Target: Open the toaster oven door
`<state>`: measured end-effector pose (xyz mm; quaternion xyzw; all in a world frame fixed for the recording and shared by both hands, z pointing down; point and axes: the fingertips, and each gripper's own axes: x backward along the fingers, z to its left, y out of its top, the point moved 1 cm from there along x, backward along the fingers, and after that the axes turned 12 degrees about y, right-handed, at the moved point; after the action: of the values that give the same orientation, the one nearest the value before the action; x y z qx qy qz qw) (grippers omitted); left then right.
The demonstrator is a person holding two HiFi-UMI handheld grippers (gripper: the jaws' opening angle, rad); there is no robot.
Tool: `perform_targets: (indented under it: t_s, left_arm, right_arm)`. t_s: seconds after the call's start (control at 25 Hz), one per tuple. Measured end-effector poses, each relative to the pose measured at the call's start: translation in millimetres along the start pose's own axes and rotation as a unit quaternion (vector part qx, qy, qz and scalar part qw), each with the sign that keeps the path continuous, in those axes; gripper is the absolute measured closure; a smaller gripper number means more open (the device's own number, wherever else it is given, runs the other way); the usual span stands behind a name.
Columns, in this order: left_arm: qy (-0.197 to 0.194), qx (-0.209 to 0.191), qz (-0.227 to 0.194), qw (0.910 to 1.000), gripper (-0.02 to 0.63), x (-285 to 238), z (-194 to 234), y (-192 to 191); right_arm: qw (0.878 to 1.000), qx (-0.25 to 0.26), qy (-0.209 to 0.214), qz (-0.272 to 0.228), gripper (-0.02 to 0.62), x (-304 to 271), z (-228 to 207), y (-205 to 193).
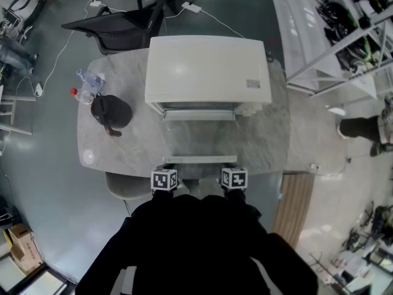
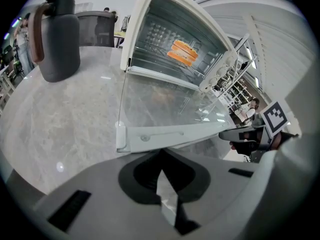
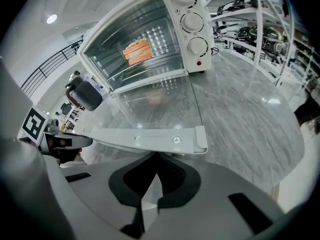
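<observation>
Marble, grey and cloudy, makes the top of the rounded table (image 1: pixel 270 134), which stands on a smooth grey floor (image 1: pixel 43 183) in a big work room. A black office chair (image 1: pixel 120 29) sits behind the table, and a white metal shelf rack (image 1: pixel 344 48) stands off to the right. The white boxy toaster oven (image 1: pixel 207 69) sits in the middle of the table, towards the back. Its long side runs from left to right, and its front faces the person. Its clear glass door (image 1: pixel 199 140) is open and lies flat, hinged at the bottom. The door's white handle bar (image 1: pixel 199 159) is at the near edge of the table. Three round white knobs (image 3: pixel 191 21) sit on the right of the front. Some flat orange food (image 2: pixel 182 52) rests on the wire rack inside. A dark grey jug with a brown handle (image 1: pixel 110 111) stands to the left of the oven, beside a clear plastic bottle with a red cap (image 1: pixel 88 82). The left gripper (image 2: pixel 162 159) is clenched on nothing, with its tip right at the left part of the handle bar. The right gripper (image 3: pixel 152 161) is clenched on nothing too, right at the right part of the bar.
</observation>
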<state>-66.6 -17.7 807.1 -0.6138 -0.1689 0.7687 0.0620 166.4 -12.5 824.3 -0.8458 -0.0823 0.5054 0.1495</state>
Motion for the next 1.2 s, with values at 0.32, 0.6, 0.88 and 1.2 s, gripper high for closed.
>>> perform_targets:
  t_s: [0.32, 0.6, 0.88, 1.2]
  left_arm:
    - [-0.005, -0.007, -0.01, 0.9999, 0.603, 15, -5, -2]
    - [-0.015, 0.0, -0.049, 0.9987, 0.603, 38, -9, 13]
    - [-0.023, 0.003, -0.113, 0.9933, 0.603, 61, -18, 56]
    - [-0.032, -0.027, -0.215, 0.9757, 0.603, 111, -38, 115]
  right_arm:
    - [1.0, 0.012, 0.021, -0.013, 0.592, 3, 19, -1]
    - [0.998, 0.014, 0.035, -0.054, 0.592, 26, 38, 16]
    - [0.99, 0.046, 0.036, -0.129, 0.594, 57, 55, 61]
    - [0.967, 0.083, 0.064, -0.233, 0.592, 102, 91, 119]
